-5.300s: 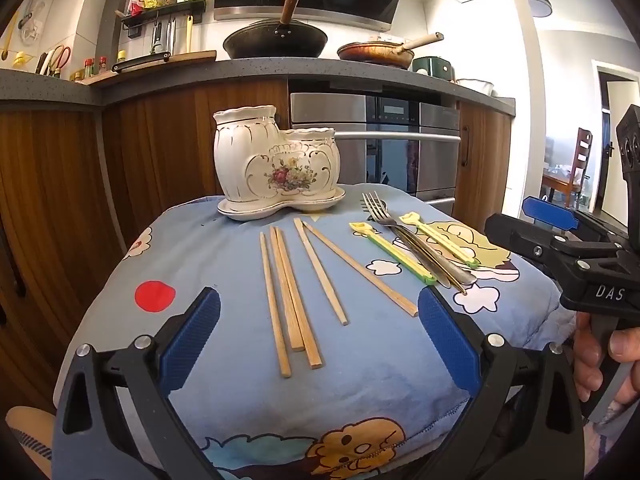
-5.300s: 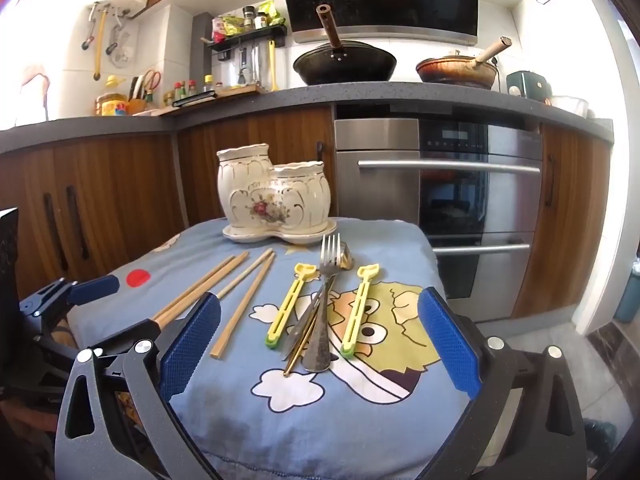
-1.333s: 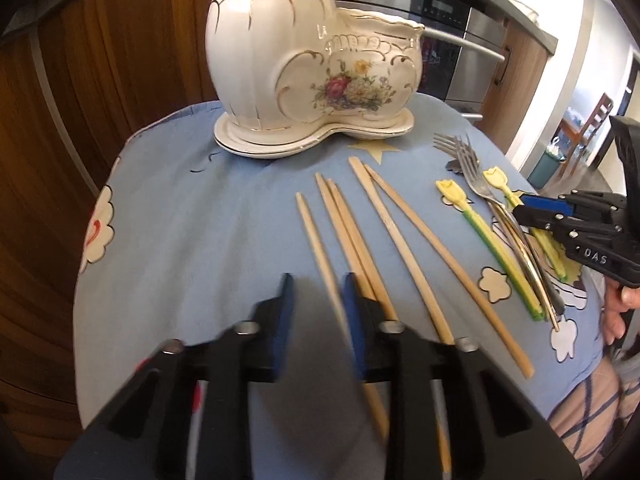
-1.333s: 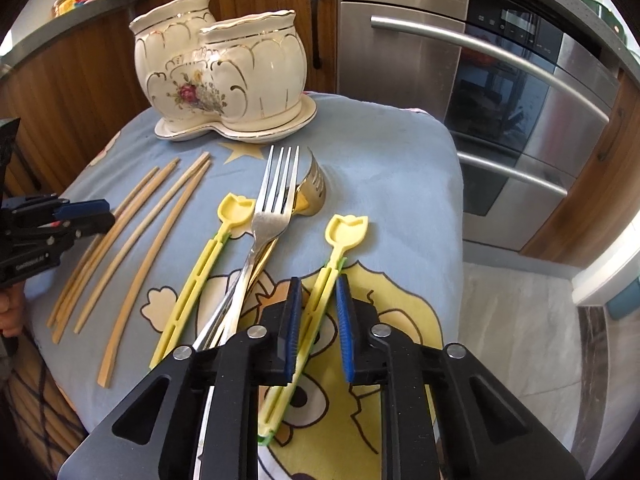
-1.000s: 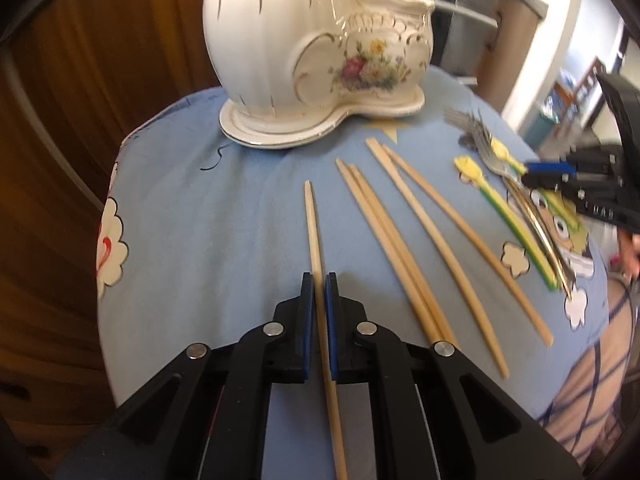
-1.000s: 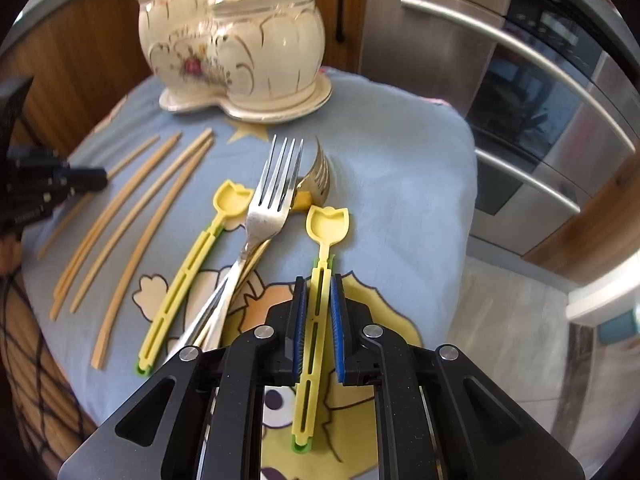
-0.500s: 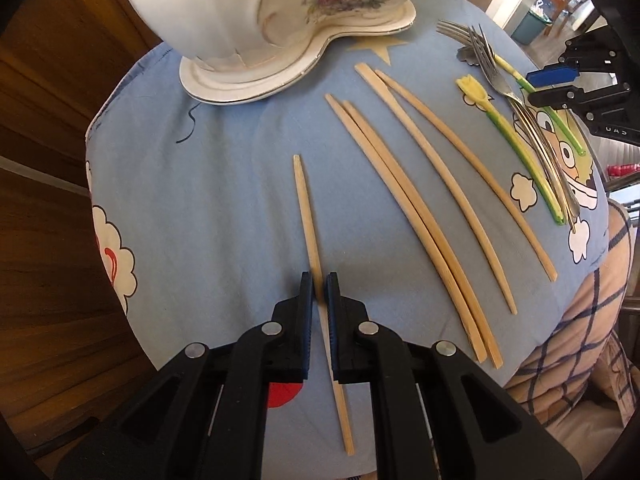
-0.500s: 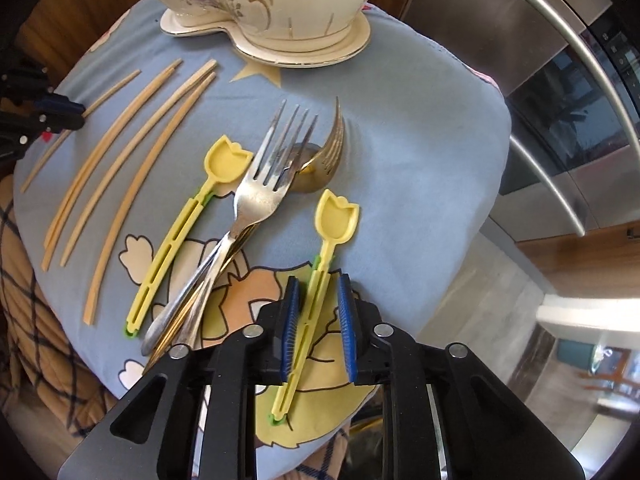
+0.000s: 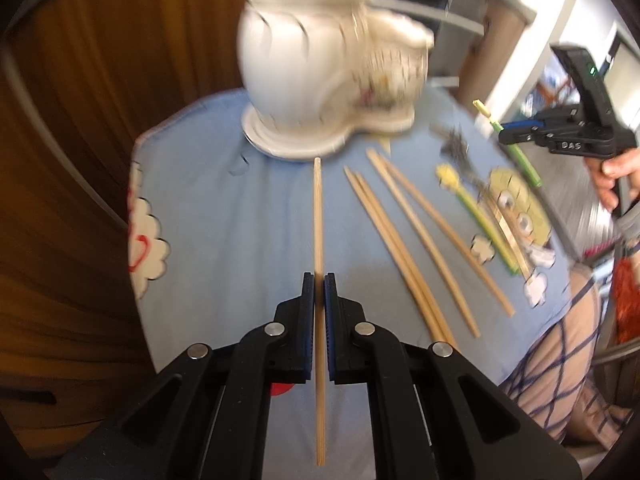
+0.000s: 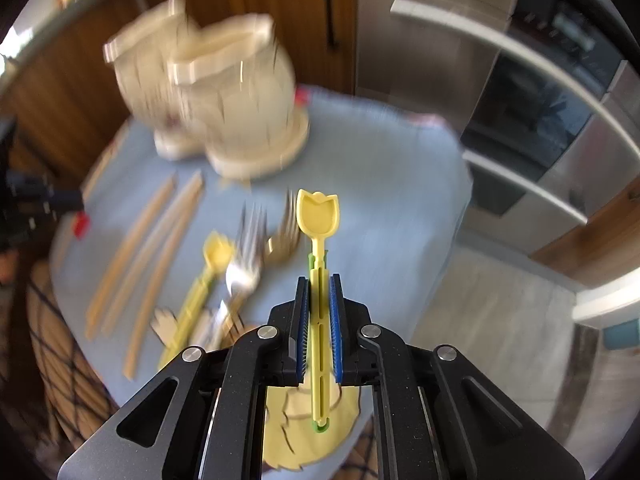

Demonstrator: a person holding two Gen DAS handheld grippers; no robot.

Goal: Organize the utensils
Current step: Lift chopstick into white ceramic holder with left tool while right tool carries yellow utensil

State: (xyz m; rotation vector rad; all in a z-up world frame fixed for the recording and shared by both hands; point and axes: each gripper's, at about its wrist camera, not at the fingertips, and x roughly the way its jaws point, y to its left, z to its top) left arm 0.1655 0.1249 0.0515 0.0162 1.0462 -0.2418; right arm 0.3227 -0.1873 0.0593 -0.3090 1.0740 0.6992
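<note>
A wooden chopstick point(image 9: 318, 216) is clamped in the closed left gripper point(image 9: 319, 280). A yellow tulip spoon point(image 10: 318, 216) is pinched by the right gripper point(image 10: 319, 284), whose jaws have just been closing.

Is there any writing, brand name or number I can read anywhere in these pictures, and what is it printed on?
"DAS": raised letters on the black body of the right claw, seen from the left wrist camera.
Oven control panel: markings too blurred to read.
Ceramic utensil holder: only a blurred flower pattern, no words.
Cartoon tablecloth: pictures only, no readable text.
</note>
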